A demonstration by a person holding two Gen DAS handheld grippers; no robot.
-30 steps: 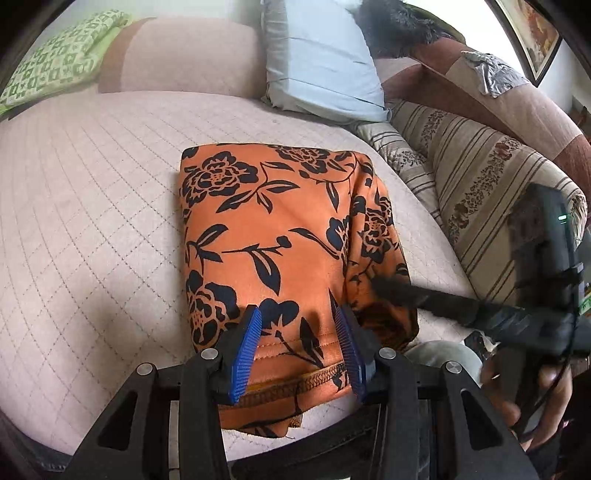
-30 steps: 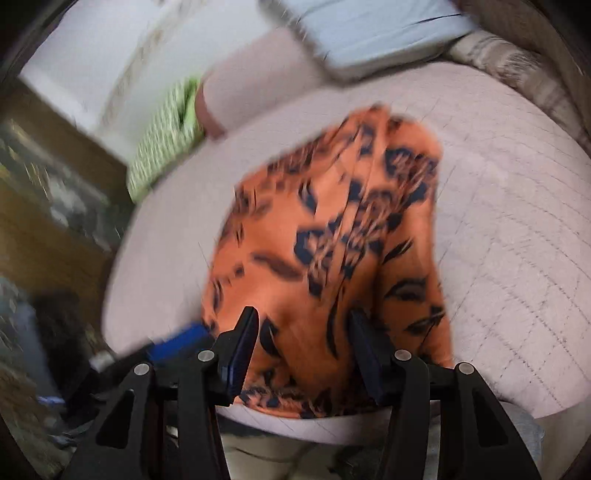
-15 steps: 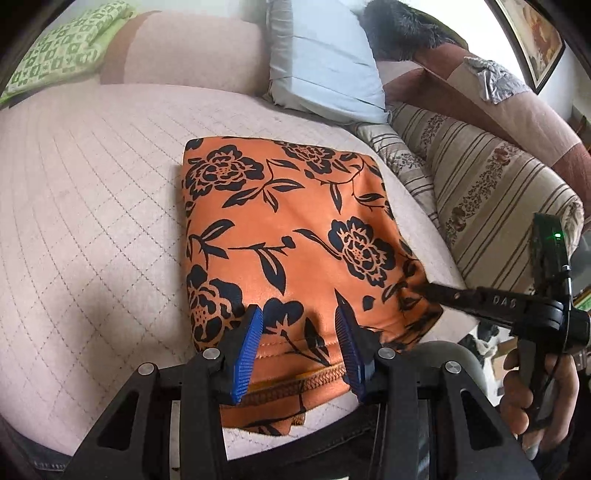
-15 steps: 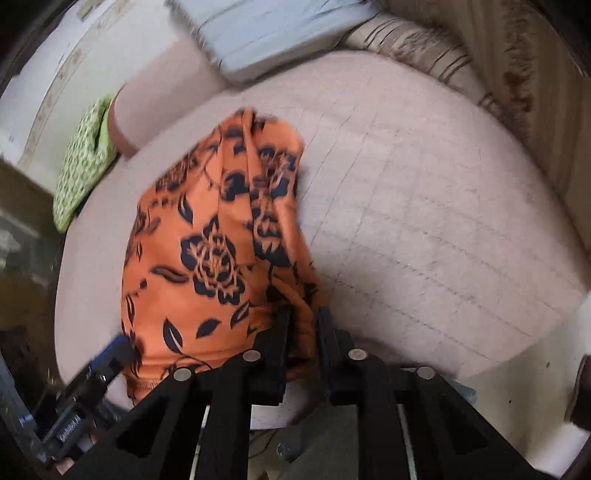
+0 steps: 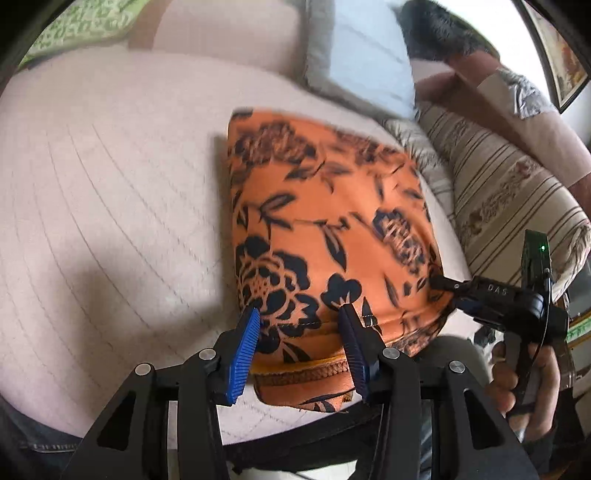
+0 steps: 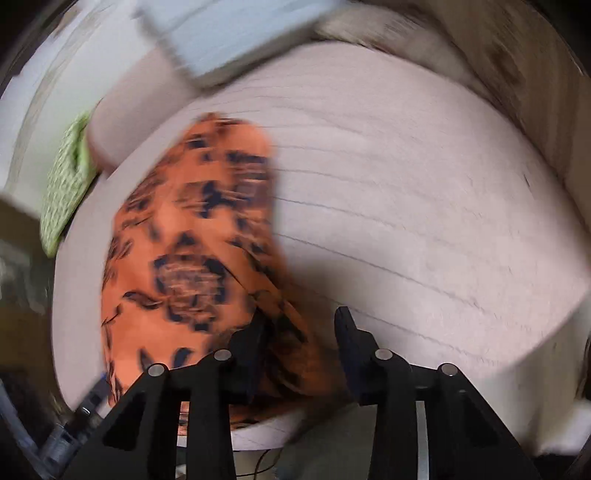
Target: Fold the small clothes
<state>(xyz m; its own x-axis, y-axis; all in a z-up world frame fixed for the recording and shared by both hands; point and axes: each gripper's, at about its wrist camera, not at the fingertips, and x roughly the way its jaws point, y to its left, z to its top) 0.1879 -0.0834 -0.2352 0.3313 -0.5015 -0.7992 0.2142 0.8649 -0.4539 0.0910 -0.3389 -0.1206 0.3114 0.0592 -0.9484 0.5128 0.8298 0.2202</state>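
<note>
While jaws just widened, left hand-held gripper [image 5: 301, 314] spread apart over near hem of folded orange floral garment [image 5: 328, 229] on bed [image 5: 110, 192]; right hand-held gripper [image 6: 300, 323] just reopened, unclamped, at garment's right edge.

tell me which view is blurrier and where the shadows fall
The right wrist view is blurrier: the orange floral garment and the pale blue pillow smear into streaks, with a dark shadow on the quilted cover ahead of the right hand-held gripper. The left wrist view shows milder blur, with a soft shadow left of the left hand-held gripper.
</note>
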